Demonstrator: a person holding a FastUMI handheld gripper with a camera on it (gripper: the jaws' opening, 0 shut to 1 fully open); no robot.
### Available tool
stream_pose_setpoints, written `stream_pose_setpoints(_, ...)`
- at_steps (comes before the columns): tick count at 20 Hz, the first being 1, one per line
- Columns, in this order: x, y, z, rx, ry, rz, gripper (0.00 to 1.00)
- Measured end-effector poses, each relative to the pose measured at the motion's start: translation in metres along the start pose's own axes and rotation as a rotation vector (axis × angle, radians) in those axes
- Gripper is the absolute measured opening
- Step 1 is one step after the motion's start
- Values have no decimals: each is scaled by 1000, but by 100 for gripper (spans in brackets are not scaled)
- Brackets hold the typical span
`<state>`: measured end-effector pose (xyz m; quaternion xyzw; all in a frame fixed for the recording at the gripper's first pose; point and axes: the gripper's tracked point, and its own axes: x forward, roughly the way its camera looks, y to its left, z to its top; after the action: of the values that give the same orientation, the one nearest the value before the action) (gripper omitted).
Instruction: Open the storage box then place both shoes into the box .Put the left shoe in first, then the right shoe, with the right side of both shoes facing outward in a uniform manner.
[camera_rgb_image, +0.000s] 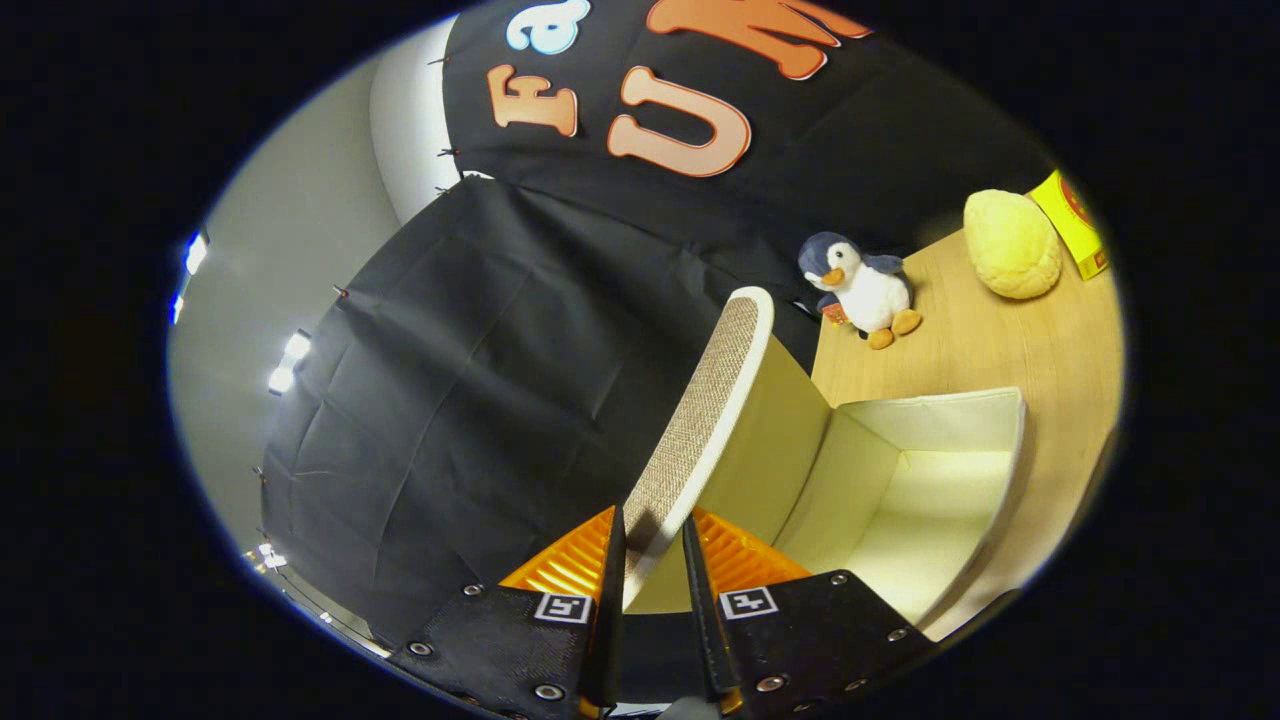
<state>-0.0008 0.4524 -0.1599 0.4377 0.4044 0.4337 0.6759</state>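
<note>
Woven lid (700, 420) pinched between the gripper (655, 545) fingers.

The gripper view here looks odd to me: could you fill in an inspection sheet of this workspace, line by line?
Surface: light wooden table, bare around the box.
Job's things: storage box open and empty inside; its lid is raised on edge. Shoes: nothing seen.
Clutter: plush penguin, yellow plush and a yellow carton beyond the box.
Grippers: tongs shut on the lid's edge, one finger on each side.
Cables: nothing seen.
Surroundings: black cloth wall behind; a pale ceiling with lights past it.
</note>
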Motion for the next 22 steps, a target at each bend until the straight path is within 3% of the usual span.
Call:
stream_pose_setpoints(8,67,23,-22,-13,61,-44,33)
stream_pose_setpoints(10,73,25,-24,-1,65,-49,45)
stream_pose_setpoints(13,74,26,-22,-11,57,-57,82)
stream_pose_setpoints(14,72,22,-20,-24,51,-69,87)
stream_pose_setpoints(17,60,12,-12,-68,35,-109,95)
stream_pose_setpoints(22,-3,-41,-6,-177,0,-259,96)
